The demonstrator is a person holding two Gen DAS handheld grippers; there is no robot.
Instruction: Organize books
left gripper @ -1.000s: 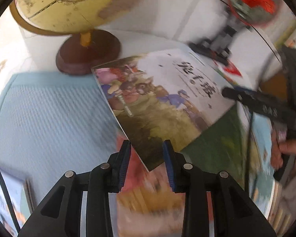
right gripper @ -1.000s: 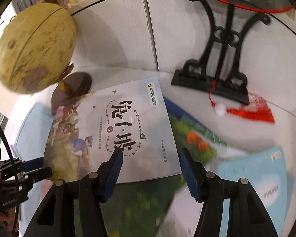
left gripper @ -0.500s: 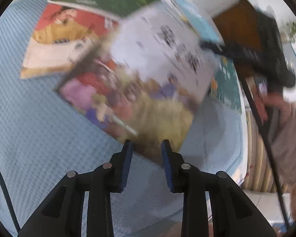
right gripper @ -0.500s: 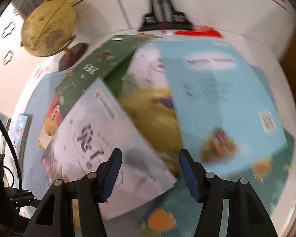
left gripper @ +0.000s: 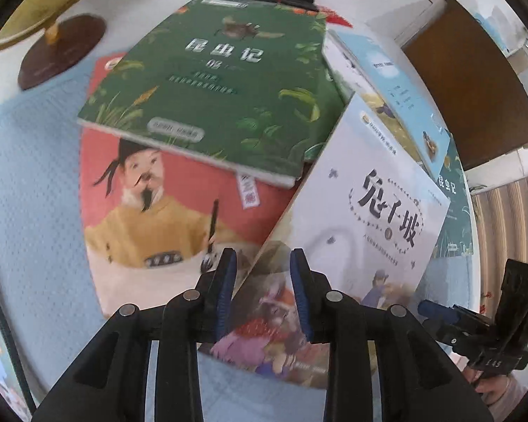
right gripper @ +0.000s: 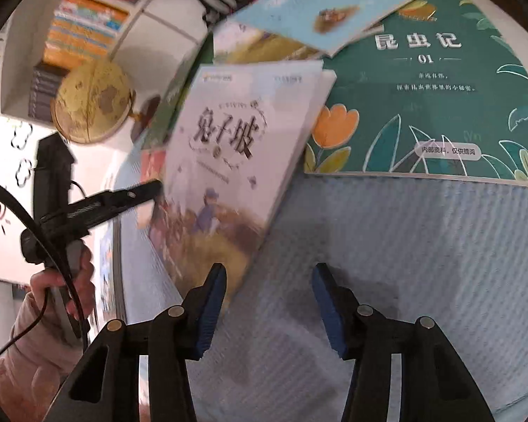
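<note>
- left wrist view: left claw (left gripper: pixel 260 281) is closed on the lower corner of the white book (left gripper: pixel 369 193), as far as the narrow gap and the edge running between its pads show.
- change: a second ago the white book sat on top of the pile near the globe (right gripper: pixel 91 102); it is now off the pile, raised and tilted over the near part of the blue mat (left gripper: pixel 35 176).
- uncovered: green book (left gripper: pixel 221 84) lies across the red book (left gripper: pixel 140 211); the teal book (right gripper: pixel 440 88) lies flat on the mat.
- meaning: one book is pulled free and looks ready for stacking; the rest are unsorted.
- axis: the white book's long axis runs from the gripped corner up and away, title end farthest from the claw, cover facing both cameras.
- right claw (right gripper: pixel 267 299): jaws closing with only mat between them, book corner just beside one pad.
</note>
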